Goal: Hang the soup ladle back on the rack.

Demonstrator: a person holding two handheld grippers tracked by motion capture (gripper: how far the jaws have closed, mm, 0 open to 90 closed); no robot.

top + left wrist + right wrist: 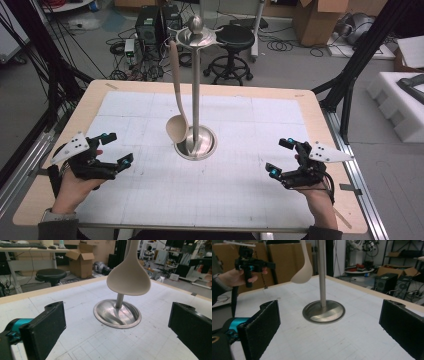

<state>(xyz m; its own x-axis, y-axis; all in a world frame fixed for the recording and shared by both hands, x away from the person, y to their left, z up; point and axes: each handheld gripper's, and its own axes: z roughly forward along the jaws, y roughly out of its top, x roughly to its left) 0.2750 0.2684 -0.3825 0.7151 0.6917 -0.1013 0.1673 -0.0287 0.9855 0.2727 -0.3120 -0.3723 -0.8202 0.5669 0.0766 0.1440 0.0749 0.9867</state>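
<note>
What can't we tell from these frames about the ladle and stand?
- How the ladle hooks on: in the high view the stand top disc covers the handle end.
- Ladle handle: both gripper views cut it off at the top edge, the left and the right.
- Inside of the ladle bowl: faces away in all three views.
- Stand top: both gripper views crop the pole.

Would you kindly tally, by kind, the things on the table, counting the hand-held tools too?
Beige ladle, hanging from the stand: 1
Metal utensil stand: 1
White grid mat: 1
Hand-held tools: 2, the left tool and the right tool, both open
Total: 5
</note>
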